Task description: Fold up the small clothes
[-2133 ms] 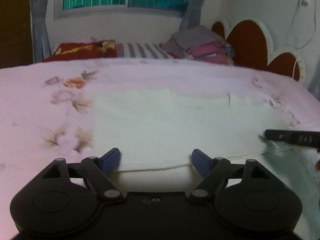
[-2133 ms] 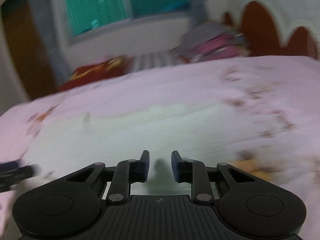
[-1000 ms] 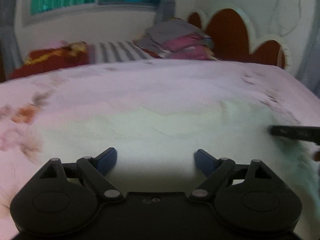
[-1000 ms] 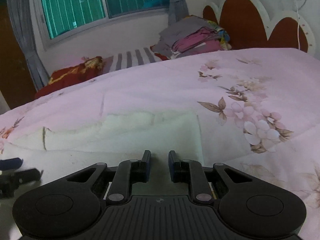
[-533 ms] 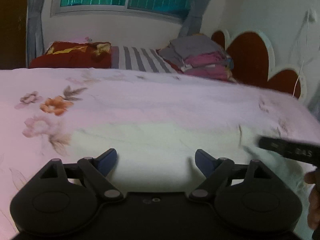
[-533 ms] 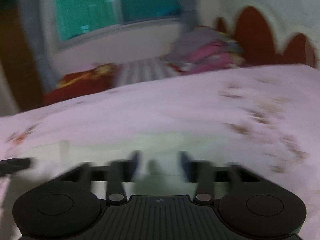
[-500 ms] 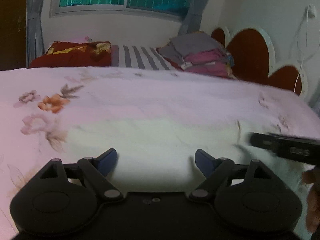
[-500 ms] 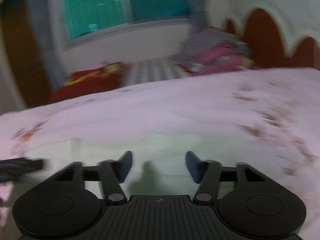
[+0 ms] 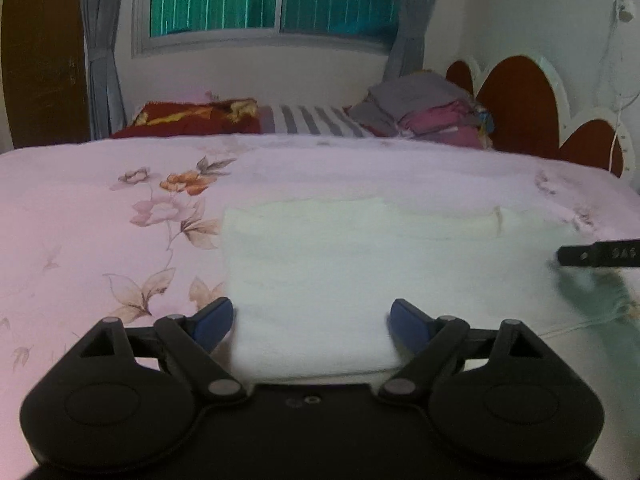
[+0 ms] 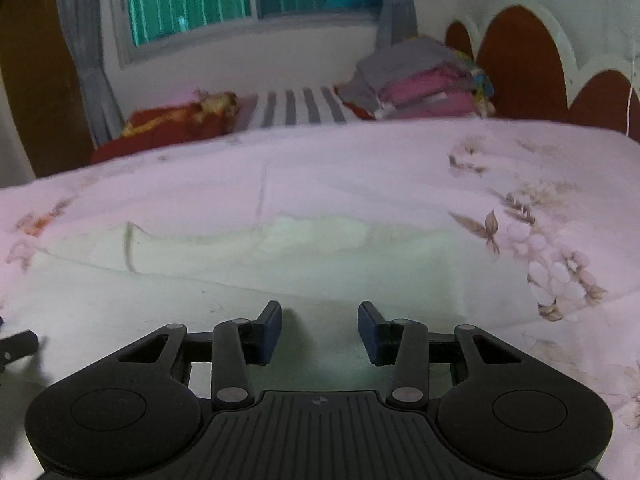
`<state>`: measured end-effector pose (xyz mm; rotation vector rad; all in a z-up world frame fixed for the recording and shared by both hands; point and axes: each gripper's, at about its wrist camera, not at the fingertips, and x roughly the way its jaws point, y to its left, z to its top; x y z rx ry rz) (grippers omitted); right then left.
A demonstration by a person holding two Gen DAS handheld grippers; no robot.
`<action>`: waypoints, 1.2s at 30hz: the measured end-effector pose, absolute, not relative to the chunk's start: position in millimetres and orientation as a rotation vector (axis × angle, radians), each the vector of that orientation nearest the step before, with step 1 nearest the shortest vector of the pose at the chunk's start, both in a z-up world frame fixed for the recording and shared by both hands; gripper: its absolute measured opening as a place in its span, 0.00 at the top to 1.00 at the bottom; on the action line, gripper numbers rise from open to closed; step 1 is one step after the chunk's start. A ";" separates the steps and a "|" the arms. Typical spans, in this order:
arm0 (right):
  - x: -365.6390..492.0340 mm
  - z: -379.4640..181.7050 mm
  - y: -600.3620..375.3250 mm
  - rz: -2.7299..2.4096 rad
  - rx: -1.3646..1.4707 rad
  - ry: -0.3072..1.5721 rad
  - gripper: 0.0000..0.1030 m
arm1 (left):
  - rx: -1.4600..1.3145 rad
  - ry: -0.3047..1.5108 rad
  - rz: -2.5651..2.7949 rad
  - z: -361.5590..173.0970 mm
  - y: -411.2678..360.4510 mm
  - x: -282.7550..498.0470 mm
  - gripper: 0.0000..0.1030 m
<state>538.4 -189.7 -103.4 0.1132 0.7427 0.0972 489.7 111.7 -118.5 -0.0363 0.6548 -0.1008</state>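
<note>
**A:** Pink floral bedsheet point(image 9: 100, 216) fills both views, and your pale white garment point(image 9: 360, 264) lies flat on it, well short of the scalloped headboard point(image 9: 520, 104); why do you think it sits spread wide like that?

**B:** Laid flat it shows its edges, so each claw can find a hem; the far edge, toward the headboard, looks doubled over into a thicker band, which reads as a first fold already made, though that is my judgement.

**A:** And your left gripper point(image 9: 312, 320)?

**B:** Its blue fingertips point(image 9: 212, 320) stand spread wide, empty, straddling the garment's near left corner; you hold it low, presumably so the corner can pass between the tips before you pinch.

**A:** The right gripper point(image 10: 320, 330)?

**B:** Parted too, though less widely, with nothing between the pads; it hovers over the near edge of the garment point(image 10: 280, 280), on the side closer to the headboard; from the left wrist view only its dark tip shows at the frame edge.

**A:** So both claws face the same near edge?

**B:** Yes; two grips along one edge would let you lift it evenly and carry it across; the folded clothes stack point(image 10: 424, 76) beside the headboard suggests where finished pieces go.

**A:** Any risk?

**B:** Thin cloth on a soft sheet; you could pinch the bedsheet along with the hem.
</note>
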 end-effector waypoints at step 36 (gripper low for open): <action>432.8 -88.3 -251.4 -0.037 0.275 0.831 0.58 | 0.096 0.768 -0.036 -128.1 126.5 454.1 0.01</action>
